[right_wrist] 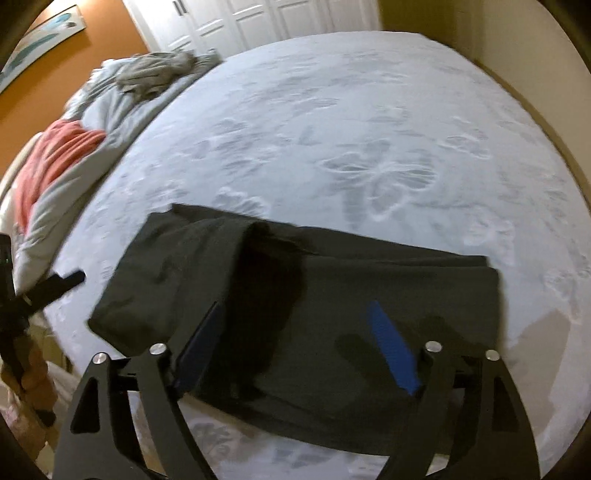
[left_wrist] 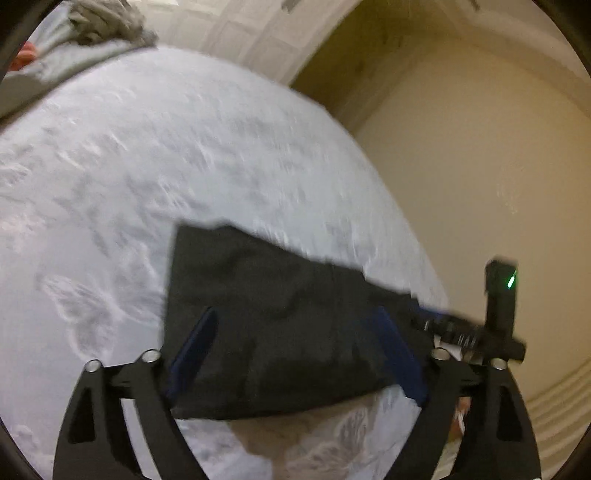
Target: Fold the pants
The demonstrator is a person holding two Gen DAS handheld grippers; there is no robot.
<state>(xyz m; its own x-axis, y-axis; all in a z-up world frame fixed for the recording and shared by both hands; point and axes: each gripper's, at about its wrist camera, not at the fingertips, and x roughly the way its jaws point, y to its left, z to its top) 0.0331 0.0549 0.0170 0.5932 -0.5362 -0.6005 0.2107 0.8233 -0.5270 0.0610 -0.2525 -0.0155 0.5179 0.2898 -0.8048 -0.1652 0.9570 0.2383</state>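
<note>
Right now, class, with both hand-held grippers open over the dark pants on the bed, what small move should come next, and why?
Probably lower the right hand-held gripper and press flat the raised fold in the pants. Both grippers, the left hand-held gripper too, stand open and hold nothing, and the pants lie folded on the bedspread with one bulging ridge.

Dark pants [right_wrist: 332,314] lie folded into a thick rectangle on a pale bed [right_wrist: 332,129] whose cover carries a butterfly pattern. The right gripper [right_wrist: 295,350] hovers over the near edge of the pants, its two blue-padded fingers [right_wrist: 393,350] spread wide apart with nothing between them. Beyond the far left corner of the pants sit a bunched grey blanket [right_wrist: 155,74] and a coral-pink cloth [right_wrist: 55,155]. White closet doors [right_wrist: 258,22] stand behind the bed.
</note>
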